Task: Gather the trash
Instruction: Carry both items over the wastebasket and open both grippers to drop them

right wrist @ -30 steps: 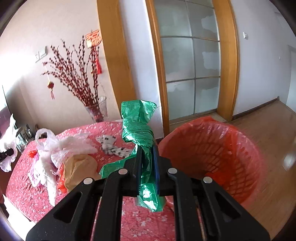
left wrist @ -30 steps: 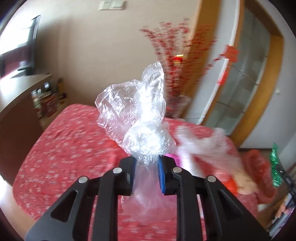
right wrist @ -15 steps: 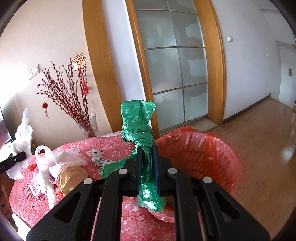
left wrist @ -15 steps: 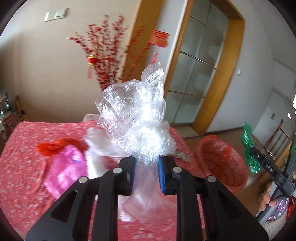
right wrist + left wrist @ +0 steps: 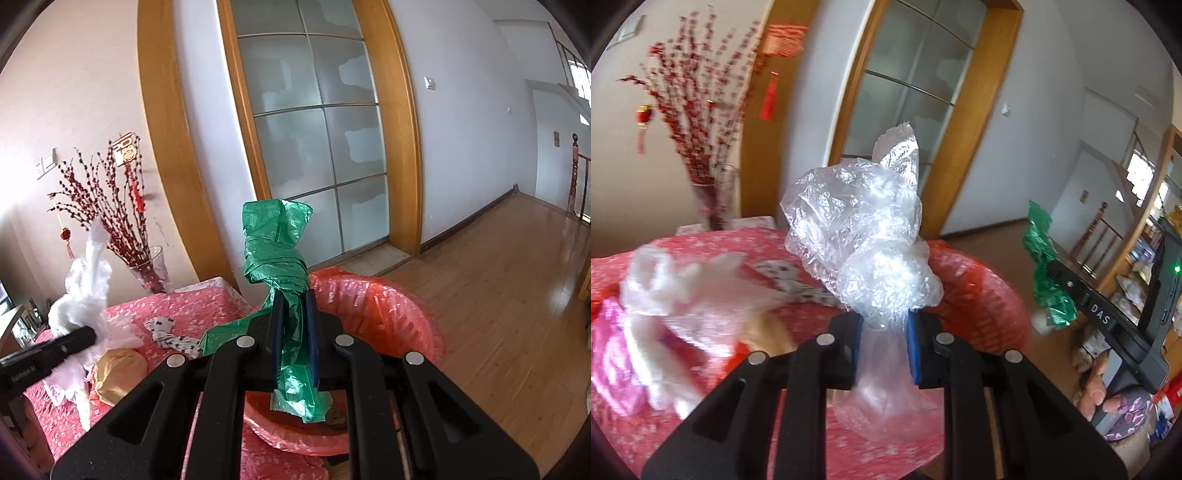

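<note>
My left gripper (image 5: 884, 321) is shut on a crumpled clear plastic bag (image 5: 864, 236), held up in the air facing the red trash basket (image 5: 975, 295). My right gripper (image 5: 293, 295) is shut on a knotted green plastic bag (image 5: 277, 243), held right over the near rim of the red basket (image 5: 384, 306), which is lined with a red bag. The green bag (image 5: 1045, 269) and the right gripper show at the right of the left wrist view. The clear bag (image 5: 86, 288) shows at the left of the right wrist view.
The table (image 5: 192, 306) has a red flowered cloth. On it lie white plastic bags (image 5: 683, 280), a pink bag (image 5: 609, 354), a tan bag (image 5: 118, 373) and a spotted scrap (image 5: 170, 332). A vase of red branches (image 5: 147, 269) stands at the back. Wooden floor (image 5: 517, 295) lies to the right.
My left gripper has swung right with the clear bag, from the table middle toward the red basket. My right gripper with the green bag has closed in over the basket.
</note>
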{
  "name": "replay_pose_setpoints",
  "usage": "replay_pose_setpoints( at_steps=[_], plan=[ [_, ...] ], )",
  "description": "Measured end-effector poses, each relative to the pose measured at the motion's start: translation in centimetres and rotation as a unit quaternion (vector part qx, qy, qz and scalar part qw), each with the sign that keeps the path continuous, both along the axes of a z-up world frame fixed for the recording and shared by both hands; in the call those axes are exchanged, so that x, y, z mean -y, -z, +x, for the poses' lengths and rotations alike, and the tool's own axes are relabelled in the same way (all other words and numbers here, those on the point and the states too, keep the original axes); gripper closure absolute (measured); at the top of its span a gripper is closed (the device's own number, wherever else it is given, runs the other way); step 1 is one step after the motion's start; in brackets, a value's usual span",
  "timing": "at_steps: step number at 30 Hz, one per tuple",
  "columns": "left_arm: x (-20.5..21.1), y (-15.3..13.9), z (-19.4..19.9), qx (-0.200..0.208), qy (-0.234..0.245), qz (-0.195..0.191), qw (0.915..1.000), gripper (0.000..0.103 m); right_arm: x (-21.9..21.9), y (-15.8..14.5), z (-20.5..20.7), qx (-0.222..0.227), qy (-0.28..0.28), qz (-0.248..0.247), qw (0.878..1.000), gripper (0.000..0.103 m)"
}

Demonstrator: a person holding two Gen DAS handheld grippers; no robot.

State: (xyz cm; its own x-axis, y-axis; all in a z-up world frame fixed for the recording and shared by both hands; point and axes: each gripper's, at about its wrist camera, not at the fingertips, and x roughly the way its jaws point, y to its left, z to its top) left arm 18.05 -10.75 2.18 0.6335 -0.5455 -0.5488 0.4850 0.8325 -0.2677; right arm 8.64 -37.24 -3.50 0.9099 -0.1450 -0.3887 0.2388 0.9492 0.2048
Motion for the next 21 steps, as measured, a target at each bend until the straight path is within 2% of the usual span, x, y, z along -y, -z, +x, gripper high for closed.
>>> replay_pose_setpoints(
  at_steps=[10,21],
  plan=[
    [5.6,1.7,1.3,-0.019,0.051,0.000,0.9985,0.083,2.6,0.5,0.1,0.004,0.019,0.014,1.000,0.091],
    [10.3,3.5,2.6,-0.043,0.083,0.005,0.9956,0.082,5.6,1.7,1.2,-0.001,0.038,0.037,0.999,0.091]
  ],
)
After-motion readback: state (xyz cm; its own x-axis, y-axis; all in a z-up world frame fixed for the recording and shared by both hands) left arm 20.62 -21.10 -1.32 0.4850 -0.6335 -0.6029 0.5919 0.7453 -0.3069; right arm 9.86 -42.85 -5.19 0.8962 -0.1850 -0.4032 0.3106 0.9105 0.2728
